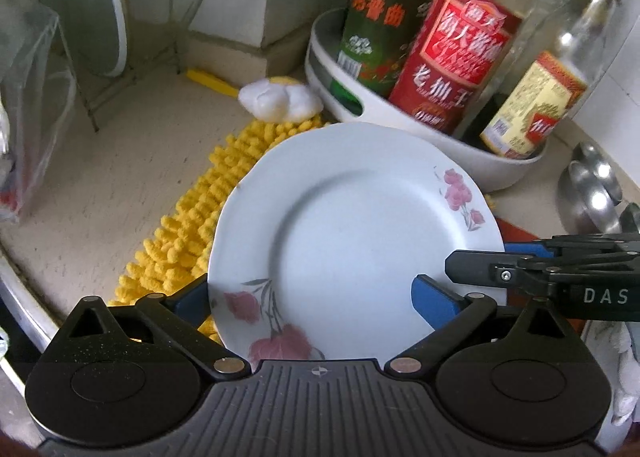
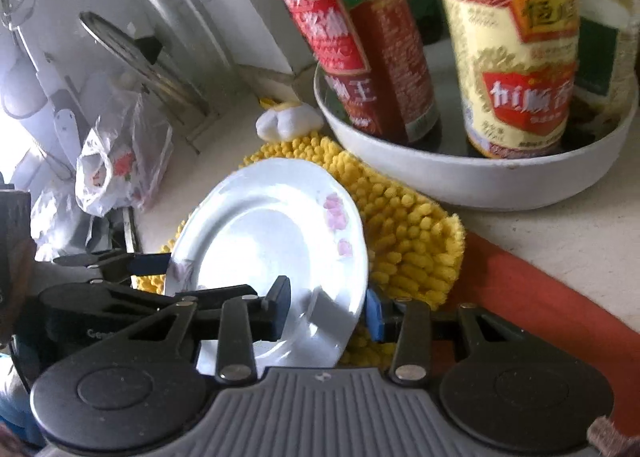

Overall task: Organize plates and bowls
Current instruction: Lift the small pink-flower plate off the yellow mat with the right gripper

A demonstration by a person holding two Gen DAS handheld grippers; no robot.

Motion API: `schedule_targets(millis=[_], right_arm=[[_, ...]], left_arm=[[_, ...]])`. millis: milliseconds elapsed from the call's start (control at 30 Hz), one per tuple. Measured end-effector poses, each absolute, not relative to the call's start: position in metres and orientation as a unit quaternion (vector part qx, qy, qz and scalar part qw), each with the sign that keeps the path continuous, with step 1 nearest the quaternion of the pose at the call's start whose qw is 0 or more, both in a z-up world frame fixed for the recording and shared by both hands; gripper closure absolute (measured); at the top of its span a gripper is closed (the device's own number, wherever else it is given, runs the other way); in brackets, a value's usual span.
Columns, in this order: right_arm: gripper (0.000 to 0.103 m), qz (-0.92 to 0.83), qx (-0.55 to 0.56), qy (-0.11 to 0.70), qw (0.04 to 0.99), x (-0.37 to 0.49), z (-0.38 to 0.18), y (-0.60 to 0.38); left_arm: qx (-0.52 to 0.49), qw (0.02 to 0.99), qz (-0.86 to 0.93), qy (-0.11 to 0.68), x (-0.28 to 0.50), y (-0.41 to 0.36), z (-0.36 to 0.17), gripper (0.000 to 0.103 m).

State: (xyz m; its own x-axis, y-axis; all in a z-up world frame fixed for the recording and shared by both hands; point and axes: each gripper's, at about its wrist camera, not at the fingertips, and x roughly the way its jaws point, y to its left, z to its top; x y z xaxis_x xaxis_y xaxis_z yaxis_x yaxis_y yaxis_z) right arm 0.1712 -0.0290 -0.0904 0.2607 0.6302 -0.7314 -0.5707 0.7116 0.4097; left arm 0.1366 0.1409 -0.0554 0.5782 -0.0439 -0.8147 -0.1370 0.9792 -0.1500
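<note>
Two-pt hold: left gripper (image 1: 314, 297) & right gripper (image 2: 328, 311) straddle plate (image 1: 352, 225) rims, part-open; actual pinch, cannot tell. Plate tilted above yellow mat (image 1: 192, 225), prob. for shared lift.

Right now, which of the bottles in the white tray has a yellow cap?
The clear glass bottle with the yellow-and-red label, rightmost in the round white tray. The red-labelled bottle has a red cap; the green-labelled bottle's top is cropped.

White plate (image 1: 352, 241) with pink flowers on its rim; behind it, a yellow chenille mat (image 1: 208, 213) and a red-labelled bottle (image 1: 460, 49).
</note>
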Motion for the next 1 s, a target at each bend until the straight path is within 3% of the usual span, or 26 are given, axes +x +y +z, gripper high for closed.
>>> schedule_targets(millis=[367,1000], right_arm=[[0.066,0.367,0.052,0.452,0.811,0.163,-0.067,-0.062],[0.066,0.287,0.096,0.432,0.849,0.117,-0.036,-0.168]], left_arm=[[-0.079,0.901,0.002,0.427,0.128,0.109,-0.025,0.001],[-0.033,0.902,-0.112,0.416,0.117,0.011,-0.017,0.001]])
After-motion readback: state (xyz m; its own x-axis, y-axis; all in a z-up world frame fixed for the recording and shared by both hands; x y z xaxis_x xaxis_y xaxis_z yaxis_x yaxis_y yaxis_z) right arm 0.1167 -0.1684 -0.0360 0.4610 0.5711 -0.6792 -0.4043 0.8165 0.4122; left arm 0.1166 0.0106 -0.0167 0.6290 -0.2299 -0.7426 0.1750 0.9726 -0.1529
